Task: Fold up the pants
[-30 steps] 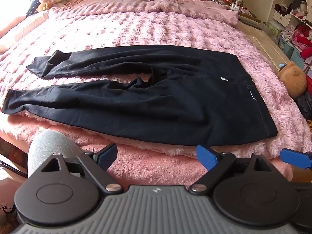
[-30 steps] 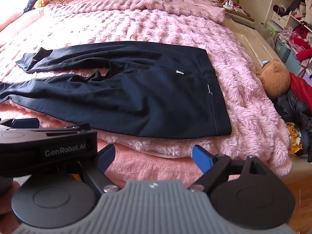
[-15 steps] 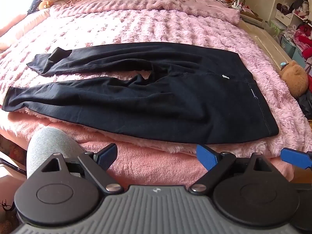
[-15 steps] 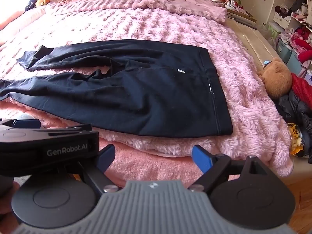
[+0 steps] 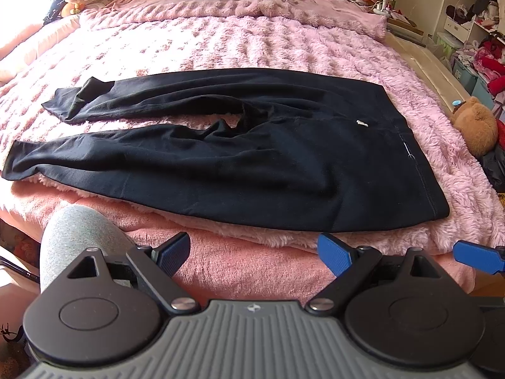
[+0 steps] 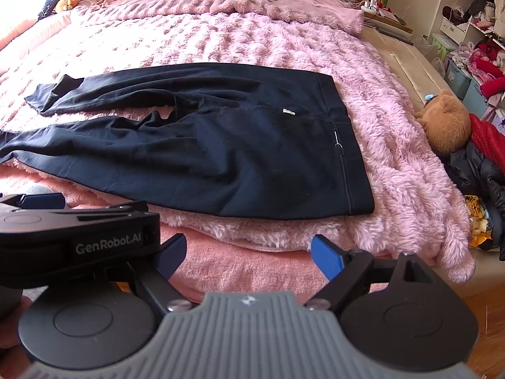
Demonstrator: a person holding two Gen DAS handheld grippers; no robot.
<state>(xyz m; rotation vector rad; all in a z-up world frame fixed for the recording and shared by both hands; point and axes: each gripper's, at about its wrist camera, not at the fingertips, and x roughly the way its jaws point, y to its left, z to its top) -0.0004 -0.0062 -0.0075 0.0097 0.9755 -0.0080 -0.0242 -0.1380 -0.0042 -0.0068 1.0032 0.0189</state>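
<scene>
Black pants (image 5: 246, 158) lie flat on the pink fuzzy bed, waistband to the right, both legs stretched to the left and spread apart. They also show in the right wrist view (image 6: 221, 145). My left gripper (image 5: 254, 252) is open and empty, just short of the bed's near edge, below the pants' near side. My right gripper (image 6: 249, 254) is open and empty, also short of the bed edge, below the waistband end. The left gripper's body (image 6: 72, 237) shows at the left of the right wrist view.
A pink fluffy blanket (image 5: 252, 41) covers the bed. A brown teddy bear (image 6: 445, 123) and a pile of dark and red clothes (image 6: 483, 164) lie off the bed's right side. A grey-clad knee (image 5: 75, 240) is at the lower left. Cluttered shelves stand at far right.
Both grippers have risen and tipped slightly, so the pants sit a little lower and closer in both views. Both stay open. The pants have not moved.
</scene>
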